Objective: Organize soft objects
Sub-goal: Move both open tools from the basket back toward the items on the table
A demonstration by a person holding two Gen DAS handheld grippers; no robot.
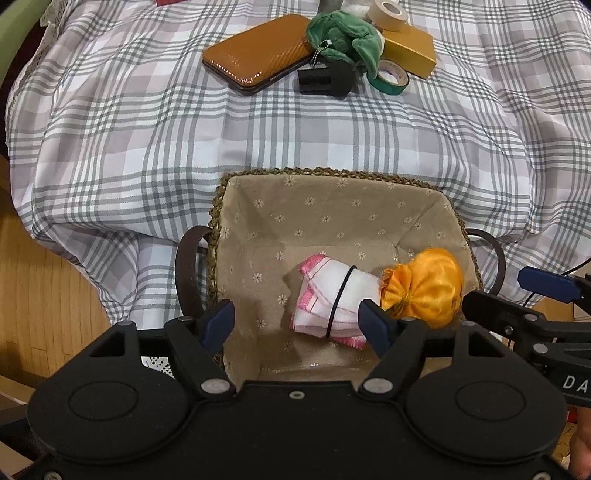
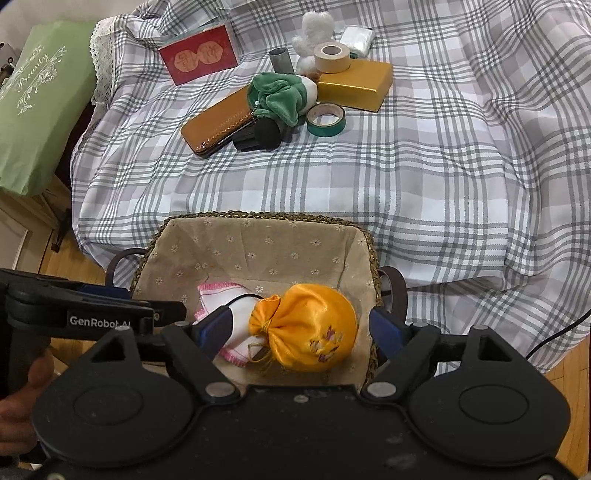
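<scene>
The left gripper (image 1: 297, 323) hangs over the near edge of the lined wicker basket (image 1: 332, 175), its 2 blue-tipped jaws spread wide and holding nothing. Inside the basket, a folded white cloth with pink trim (image 1: 332, 299), bound by a black band, lies on the floor of the liner, touching the orange satin pouch (image 1: 424, 286) to its right. The right gripper (image 2: 301, 328) is also spread wide and empty, its jaws on either side of the pouch without touching it.

Farther back on the plaid tablecloth (image 2: 443, 166), well apart from the basket, sit an orange case (image 2: 218, 123), a green plush toy (image 2: 284, 96), a green tape roll (image 2: 326, 120), a gold box (image 2: 356, 86) bearing a beige tape roll (image 2: 331, 57), and a white plush toy (image 2: 314, 33) behind.
</scene>
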